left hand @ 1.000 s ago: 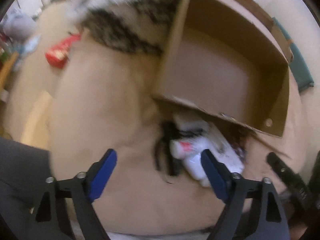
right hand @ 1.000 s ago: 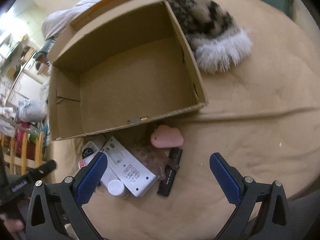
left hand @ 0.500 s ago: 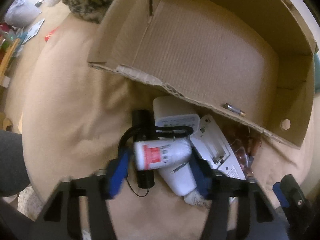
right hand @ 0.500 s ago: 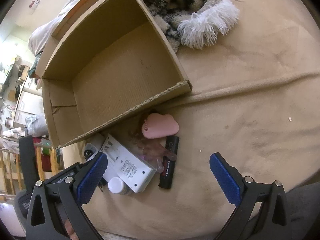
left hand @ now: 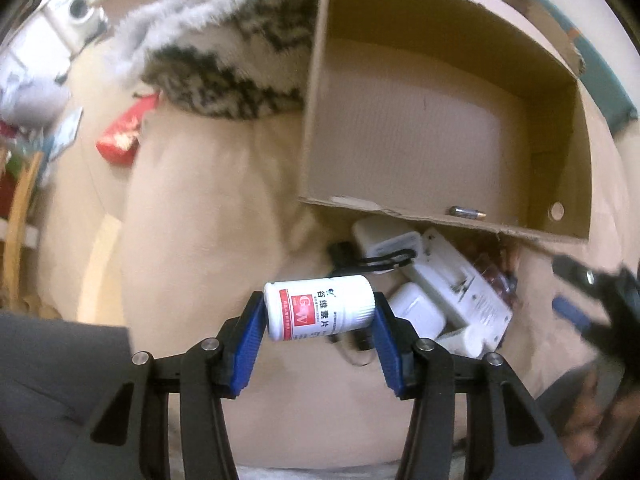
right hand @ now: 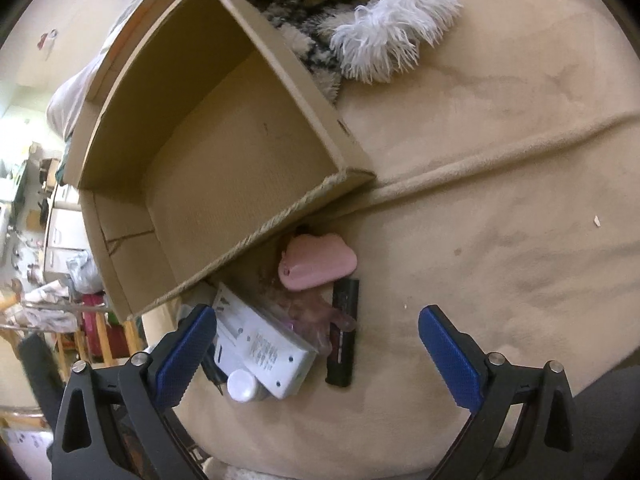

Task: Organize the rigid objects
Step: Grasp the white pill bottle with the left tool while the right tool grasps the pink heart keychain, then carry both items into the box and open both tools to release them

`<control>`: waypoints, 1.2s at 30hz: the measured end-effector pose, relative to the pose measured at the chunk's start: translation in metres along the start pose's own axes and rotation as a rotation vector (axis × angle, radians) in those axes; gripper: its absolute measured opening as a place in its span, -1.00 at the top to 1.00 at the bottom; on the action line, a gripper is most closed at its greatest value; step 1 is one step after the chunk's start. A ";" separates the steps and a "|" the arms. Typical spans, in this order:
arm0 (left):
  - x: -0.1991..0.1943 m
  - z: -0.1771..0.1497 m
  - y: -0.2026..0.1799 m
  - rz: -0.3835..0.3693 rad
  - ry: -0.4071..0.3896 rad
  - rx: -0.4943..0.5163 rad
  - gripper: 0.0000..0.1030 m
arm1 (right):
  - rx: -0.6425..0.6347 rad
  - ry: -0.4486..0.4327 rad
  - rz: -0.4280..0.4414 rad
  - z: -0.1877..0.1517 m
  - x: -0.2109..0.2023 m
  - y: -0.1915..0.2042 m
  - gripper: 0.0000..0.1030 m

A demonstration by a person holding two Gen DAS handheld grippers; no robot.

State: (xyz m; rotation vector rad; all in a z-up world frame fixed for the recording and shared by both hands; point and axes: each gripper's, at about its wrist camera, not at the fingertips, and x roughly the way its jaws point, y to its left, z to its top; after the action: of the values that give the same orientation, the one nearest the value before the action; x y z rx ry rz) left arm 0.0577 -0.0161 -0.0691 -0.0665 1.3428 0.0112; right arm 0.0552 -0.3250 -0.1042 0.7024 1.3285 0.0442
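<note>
My left gripper [left hand: 319,322] is shut on a white pill bottle [left hand: 320,306] with a red label, held sideways above the beige cover. An open cardboard box [left hand: 440,216] lies ahead of it; a small battery [left hand: 466,212] rests on its near wall. A pile lies in front of the box: white chargers [left hand: 416,312], a white flat device [right hand: 260,344], a pink cloud-shaped case [right hand: 316,260], a black stick [right hand: 343,344] and a small white bottle [right hand: 242,385]. My right gripper [right hand: 316,356] is open and empty over this pile. The box also shows in the right wrist view [right hand: 256,236].
A furry black-and-white garment [left hand: 224,60] lies beside the box, also in the right wrist view [right hand: 360,12]. A red packet [left hand: 120,140] lies on the floor to the left. The beige cover [right hand: 500,200] spreads to the right of the pile.
My left gripper closed on the white pill bottle and lifted it off the pile. My right gripper moved closer to the pile and stayed open.
</note>
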 end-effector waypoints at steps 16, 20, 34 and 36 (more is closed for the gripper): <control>-0.005 0.006 0.034 -0.024 -0.044 -0.013 0.07 | -0.158 0.090 -0.145 0.025 0.060 0.022 -0.49; -0.004 0.004 0.030 -0.043 -0.041 -0.003 0.07 | -0.204 0.074 -0.149 0.027 0.066 0.028 -0.09; -0.003 0.001 0.038 0.048 -0.035 -0.007 0.07 | -0.215 0.000 -0.057 -0.001 0.018 0.039 -0.07; -0.014 0.004 0.036 0.064 -0.052 -0.023 0.07 | -0.222 -0.022 -0.038 -0.007 -0.002 0.038 -0.07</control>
State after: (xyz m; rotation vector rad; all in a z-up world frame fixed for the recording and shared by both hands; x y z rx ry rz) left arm 0.0564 0.0205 -0.0565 -0.0425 1.2922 0.0819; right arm 0.0622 -0.2920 -0.0843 0.4877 1.2923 0.1503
